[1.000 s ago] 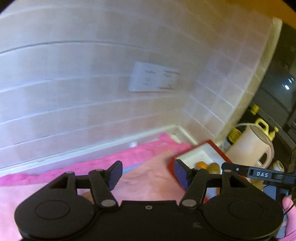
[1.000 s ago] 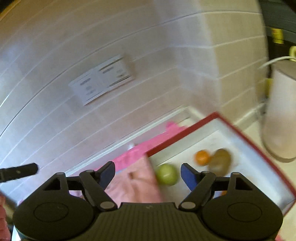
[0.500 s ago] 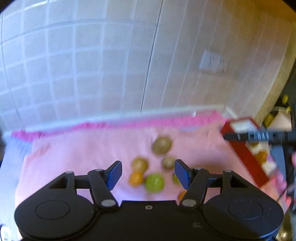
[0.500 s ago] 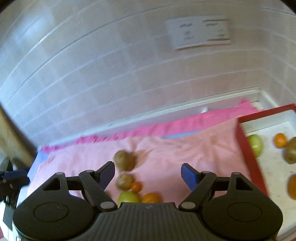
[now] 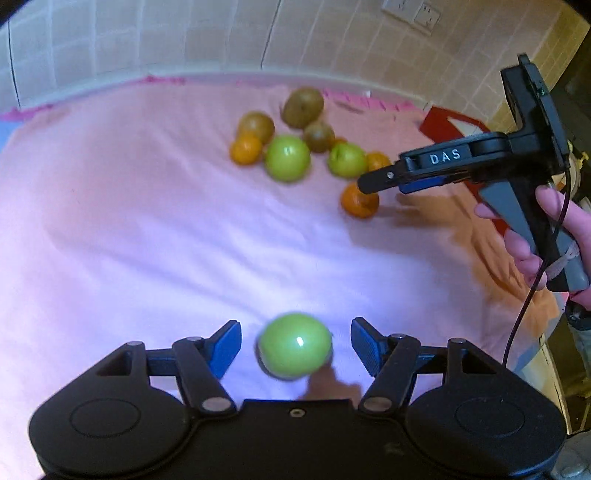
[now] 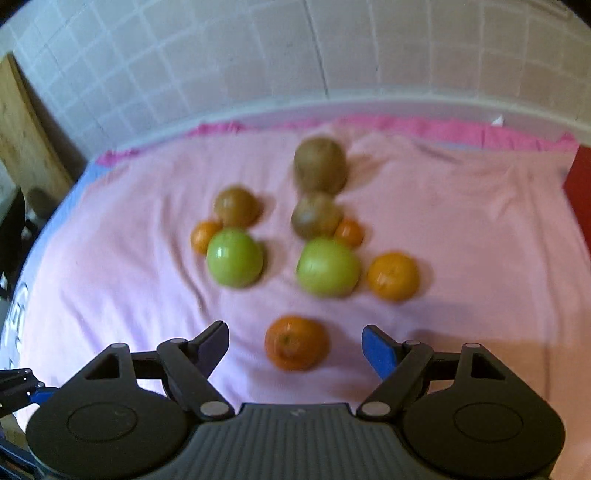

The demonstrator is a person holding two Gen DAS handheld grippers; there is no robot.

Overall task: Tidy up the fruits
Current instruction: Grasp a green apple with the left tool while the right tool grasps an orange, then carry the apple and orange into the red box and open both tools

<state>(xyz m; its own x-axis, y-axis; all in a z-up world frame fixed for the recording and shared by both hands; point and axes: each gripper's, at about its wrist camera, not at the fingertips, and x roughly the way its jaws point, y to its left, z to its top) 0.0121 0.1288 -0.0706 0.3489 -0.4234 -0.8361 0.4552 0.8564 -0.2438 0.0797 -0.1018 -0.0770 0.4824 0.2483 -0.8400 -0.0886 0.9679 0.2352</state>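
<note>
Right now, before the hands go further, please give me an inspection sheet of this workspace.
Surface: pink cloth, wrinkled, covering the counter up to the tiled wall.
Job's things: lone green apple; orange; cluster of apples, oranges and brown fruits behind; red tray at the cloth's edge.
Clutter: nothing seen.
Grippers: left gripper opening, the lone apple between its fingers, untouched; right gripper open, the orange between its fingers, untouched.
Cables: black cable hanging from the right gripper's handle.
Surroundings: wall socket; wooden board.
</note>
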